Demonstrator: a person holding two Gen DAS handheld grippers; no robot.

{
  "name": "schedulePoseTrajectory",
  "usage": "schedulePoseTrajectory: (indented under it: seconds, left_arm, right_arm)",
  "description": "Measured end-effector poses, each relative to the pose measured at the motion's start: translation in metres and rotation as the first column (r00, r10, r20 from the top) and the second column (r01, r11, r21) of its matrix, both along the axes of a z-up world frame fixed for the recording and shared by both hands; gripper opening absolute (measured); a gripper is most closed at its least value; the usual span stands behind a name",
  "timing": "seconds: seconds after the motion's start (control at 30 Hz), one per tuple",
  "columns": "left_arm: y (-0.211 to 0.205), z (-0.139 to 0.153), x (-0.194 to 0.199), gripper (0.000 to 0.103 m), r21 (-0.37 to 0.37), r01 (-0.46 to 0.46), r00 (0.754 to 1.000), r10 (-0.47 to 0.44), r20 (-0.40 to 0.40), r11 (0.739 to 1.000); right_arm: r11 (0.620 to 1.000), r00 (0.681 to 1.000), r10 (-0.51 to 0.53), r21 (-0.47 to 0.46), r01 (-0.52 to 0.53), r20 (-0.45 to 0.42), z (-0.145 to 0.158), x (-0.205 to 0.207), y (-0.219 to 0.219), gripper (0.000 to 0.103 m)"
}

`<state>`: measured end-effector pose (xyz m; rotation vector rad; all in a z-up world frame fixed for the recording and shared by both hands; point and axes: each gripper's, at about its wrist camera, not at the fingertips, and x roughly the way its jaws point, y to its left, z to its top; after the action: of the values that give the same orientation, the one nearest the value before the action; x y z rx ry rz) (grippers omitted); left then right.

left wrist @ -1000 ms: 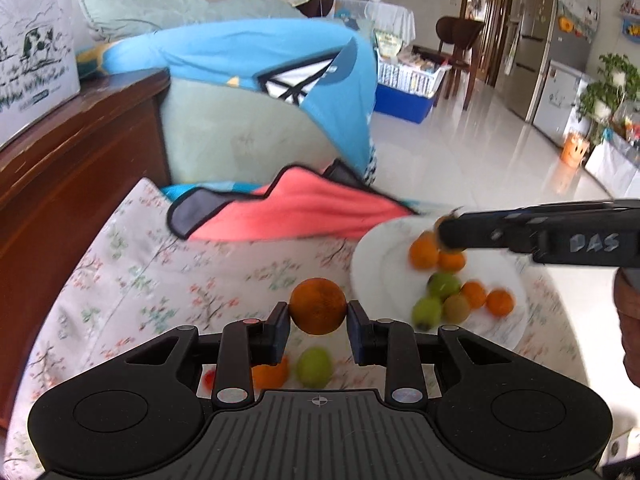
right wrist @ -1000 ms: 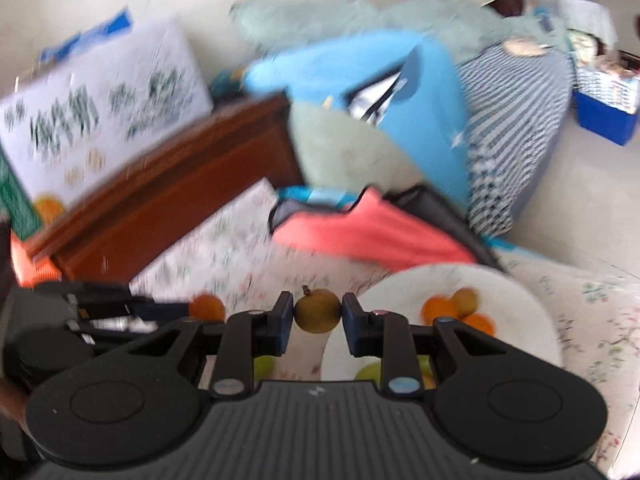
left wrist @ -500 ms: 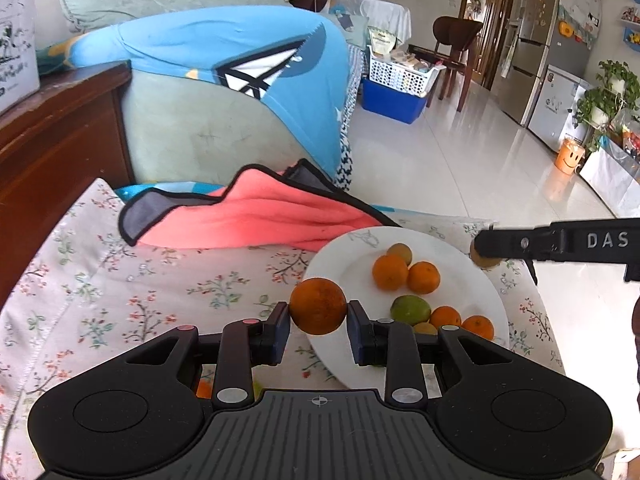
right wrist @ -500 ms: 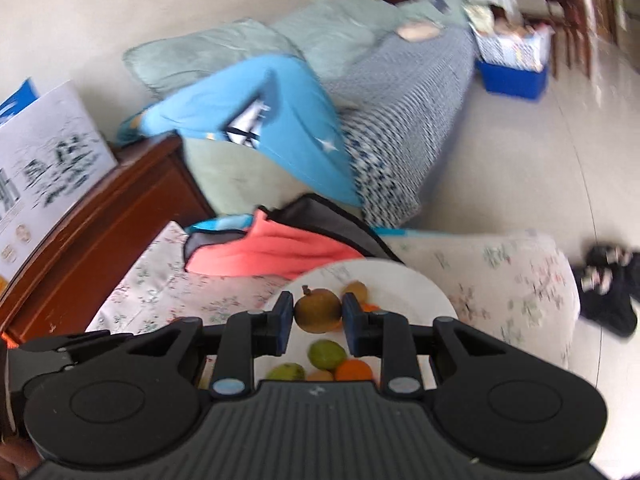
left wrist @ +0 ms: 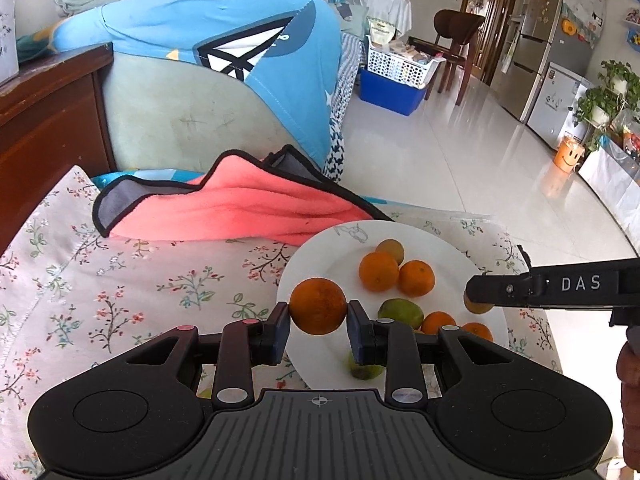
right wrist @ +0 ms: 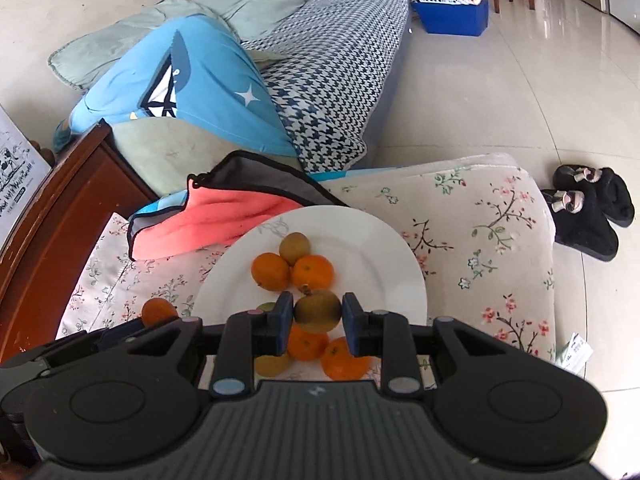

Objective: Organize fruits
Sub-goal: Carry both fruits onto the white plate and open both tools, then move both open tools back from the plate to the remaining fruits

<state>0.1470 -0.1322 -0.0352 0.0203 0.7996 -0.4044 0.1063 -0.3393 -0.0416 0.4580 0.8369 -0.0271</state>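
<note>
**Two fruits held over a white plate**

The left gripper (left wrist: 318, 316) was clamped on a round orange (left wrist: 318, 306) with a dull, slightly mottled skin, held above the left rim of the white plate (left wrist: 320, 256). The right gripper (right wrist: 318, 318) was closed on a brownish-green round fruit (right wrist: 318, 311) with a small stem stub at its top, held over the plate's near half.

The plate sat on a floral cloth (left wrist: 140, 280), its far edge touching a pink blanket (left wrist: 240, 208). On it lay two oranges (right wrist: 271, 271) side by side, with a brown-green fruit (right wrist: 295, 248) touching them on the far side.

Nearer fruits were partly hidden behind the fingers: more oranges (right wrist: 306, 342), a green one (left wrist: 400, 313), and a yellowish one (right wrist: 272, 365) of uncertain kind. In the left wrist view the right gripper's fruit showed only as a sliver under its black finger (left wrist: 496, 290).
</note>
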Motion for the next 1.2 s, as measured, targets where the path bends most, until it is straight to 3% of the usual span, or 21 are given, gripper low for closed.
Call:
schedulePoseTrajectory:
  seconds: [0.37,0.4,0.5,0.63,0.8,0.87,1.2]
  left_arm:
    - [-0.007,-0.006,0.001,0.031,-0.019,0.016,1.000,-0.017,-0.022,1.000]
    - [-0.007,-0.004,0.000,0.037,-0.023,0.014,1.000,-0.014,-0.020,1.000]
    - [-0.004,0.002,-0.002,0.072,-0.032,-0.013,1.000,0.013,-0.005,0.999]
    - [0.000,0.010,-0.006,0.090,-0.041,-0.022,1.000,0.023,0.007,0.999]
    - [0.007,0.011,-0.008,0.092,-0.032,-0.061,0.998,0.061,-0.019,0.998]
    - [0.011,0.010,-0.010,0.093,-0.031,-0.071,0.997,0.070,-0.034,0.997]
    - [0.029,0.006,-0.015,0.095,-0.013,-0.075,0.991,0.073,-0.109,0.997]
  right_arm:
    - [0.999,0.999,-0.029,0.014,0.030,-0.026,-0.010,0.003,-0.001,0.030]
    - [0.999,0.999,-0.032,0.020,0.033,-0.023,-0.010,0.003,-0.001,0.030]
    - [0.999,1.000,-0.029,0.035,0.029,-0.013,-0.008,0.003,-0.001,0.033]
    - [0.999,1.000,-0.007,0.048,0.006,0.019,-0.002,0.002,0.004,0.052]
    - [0.999,0.998,0.018,0.032,-0.020,0.068,0.006,0.000,0.011,0.061]
    - [0.999,0.997,0.029,0.025,-0.031,0.078,0.007,0.000,0.014,0.070]
    - [0.997,0.993,0.075,-0.028,-0.072,0.094,0.009,0.001,0.031,0.075]
